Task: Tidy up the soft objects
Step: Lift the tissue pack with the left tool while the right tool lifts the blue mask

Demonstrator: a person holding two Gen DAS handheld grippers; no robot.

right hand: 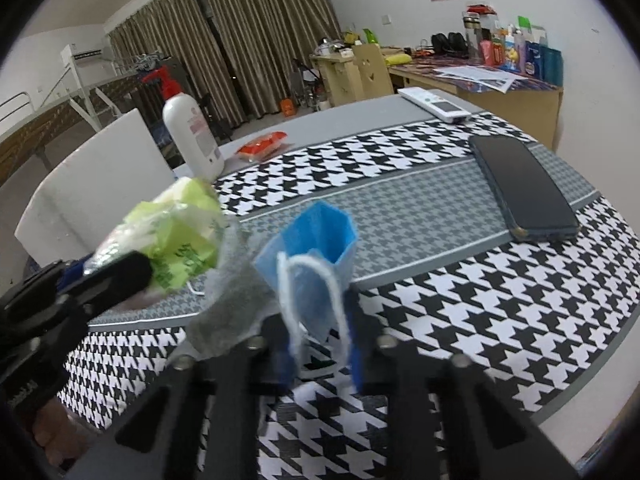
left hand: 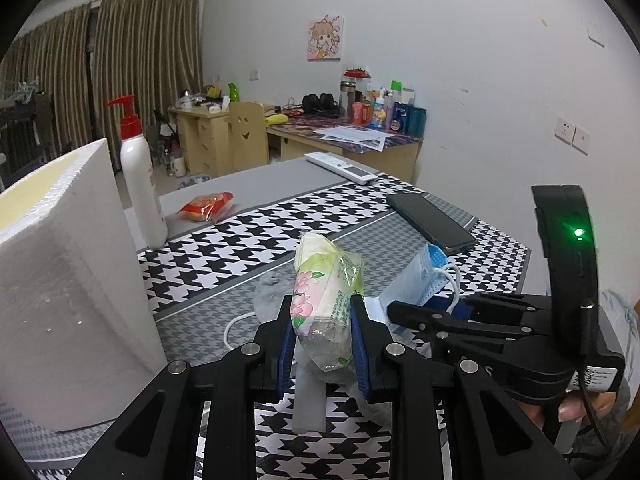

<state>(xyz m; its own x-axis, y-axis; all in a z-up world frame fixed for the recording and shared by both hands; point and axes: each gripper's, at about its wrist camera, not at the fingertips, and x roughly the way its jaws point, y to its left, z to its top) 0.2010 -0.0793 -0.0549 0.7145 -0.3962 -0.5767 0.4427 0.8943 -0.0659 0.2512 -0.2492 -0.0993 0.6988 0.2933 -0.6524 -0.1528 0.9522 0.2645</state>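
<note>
My left gripper (left hand: pixel 322 320) is shut on a tissue pack (left hand: pixel 326 300) in a green floral wrapper and holds it upright above the table. The same pack (right hand: pixel 180 232) shows at the left of the right wrist view, in the left gripper (right hand: pixel 92 284). My right gripper (right hand: pixel 318 332) is shut on a blue face mask (right hand: pixel 316 256), whose white ear loop (right hand: pixel 312 292) hangs between the pads. It comes in from the right in the left wrist view, the right gripper (left hand: pixel 404 312) with its mask (left hand: pixel 424 276) just beside the pack. A grey mask-like cloth (left hand: pixel 268 292) lies under both.
A white foam box (left hand: pixel 60 280) stands close at the left, with a white pump bottle (left hand: pixel 140 184) and a red snack packet (left hand: pixel 206 206) behind it. A dark phone (left hand: pixel 430 222) and a white remote (left hand: pixel 340 167) lie further back on the houndstooth tablecloth (left hand: pixel 248 240).
</note>
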